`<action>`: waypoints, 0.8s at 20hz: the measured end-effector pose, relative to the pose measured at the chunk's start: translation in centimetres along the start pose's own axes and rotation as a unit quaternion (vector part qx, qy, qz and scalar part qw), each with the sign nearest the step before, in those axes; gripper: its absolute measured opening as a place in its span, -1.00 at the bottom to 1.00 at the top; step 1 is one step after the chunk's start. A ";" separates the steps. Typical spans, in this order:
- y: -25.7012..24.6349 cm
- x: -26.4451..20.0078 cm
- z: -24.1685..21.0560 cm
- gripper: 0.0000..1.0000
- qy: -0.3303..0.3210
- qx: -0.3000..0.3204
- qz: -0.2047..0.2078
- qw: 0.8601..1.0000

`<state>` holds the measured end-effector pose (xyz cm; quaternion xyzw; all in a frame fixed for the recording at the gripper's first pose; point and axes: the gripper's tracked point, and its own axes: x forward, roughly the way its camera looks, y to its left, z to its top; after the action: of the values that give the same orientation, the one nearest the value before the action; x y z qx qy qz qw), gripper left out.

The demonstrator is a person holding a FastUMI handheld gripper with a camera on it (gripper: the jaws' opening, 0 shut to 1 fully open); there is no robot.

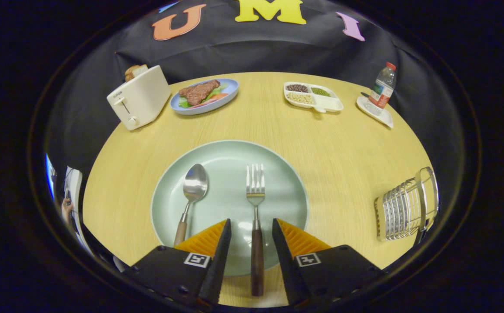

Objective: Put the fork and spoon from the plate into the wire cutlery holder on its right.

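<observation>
Here, spread tongs (252, 228) straddle wood-handled fork (256, 226).

A round table (347, 143) with a pale yellow wood-grain top takes up the middle of the frame. Behind it, across the top, hangs the booth's black cloth wall (252, 54), creased in soft folds. Light falls evenly on the tabletop, with only faint shadows and no glare.
</observation>
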<state>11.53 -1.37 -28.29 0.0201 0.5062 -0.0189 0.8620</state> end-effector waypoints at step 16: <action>0.7 -0.5 -0.3 -0.97 0.008 0.005 0.023 1.000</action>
<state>11.09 -0.70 -27.99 0.0362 0.5124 -0.0014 0.8580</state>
